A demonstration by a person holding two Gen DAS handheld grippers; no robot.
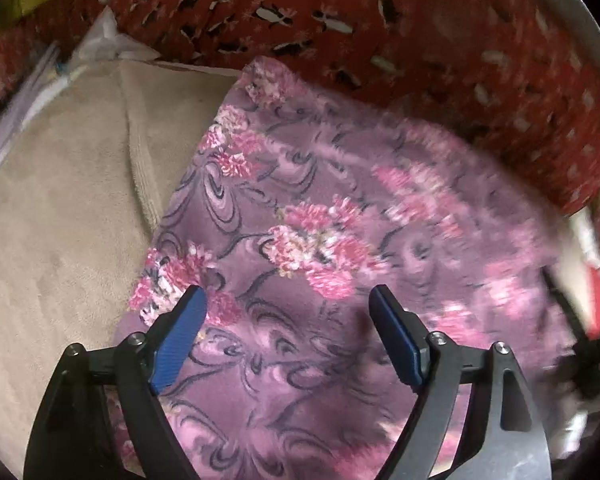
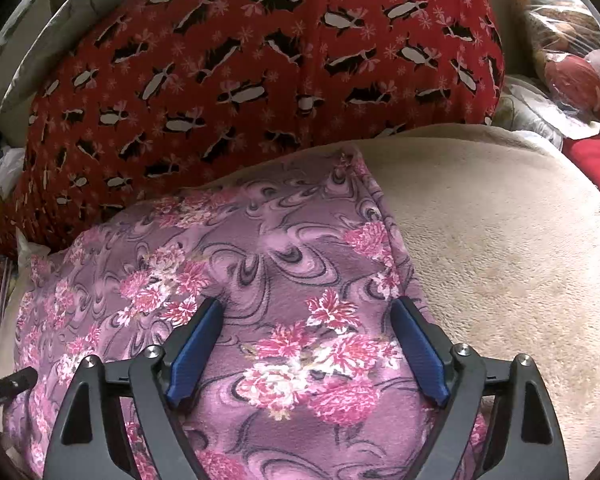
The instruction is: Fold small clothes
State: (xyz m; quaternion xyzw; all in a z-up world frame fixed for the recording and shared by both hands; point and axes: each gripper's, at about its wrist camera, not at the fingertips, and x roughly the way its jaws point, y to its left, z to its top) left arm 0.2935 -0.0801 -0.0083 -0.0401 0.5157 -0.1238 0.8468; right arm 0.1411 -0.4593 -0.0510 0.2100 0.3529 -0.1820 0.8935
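A folded purple floral fleece cloth [image 2: 260, 280] on the beige blanket [image 2: 500, 260] is released; both the left gripper [image 1: 288, 300] and the right gripper [image 2: 308, 312] are spread empty above it. Likely next: a fresh edge is grasped.

**What I can't make out from here**

In my left wrist view the far right side of the purple floral cloth [image 1: 300, 240] smears into blur, so I can't read where its right edge ends. Beyond that edge sits something red and white [image 1: 592, 256], too blurred for me to name. The cloth's near end runs under the left gripper [image 1: 288, 300] and off the bottom of the picture.

In my right wrist view the cloth's near edge is likewise cut off. A dark object [image 2: 8, 386] pokes in at the lower left; I can't tell what it is. The beige blanket [image 2: 500, 240] carrying the cloth runs past the right edge.
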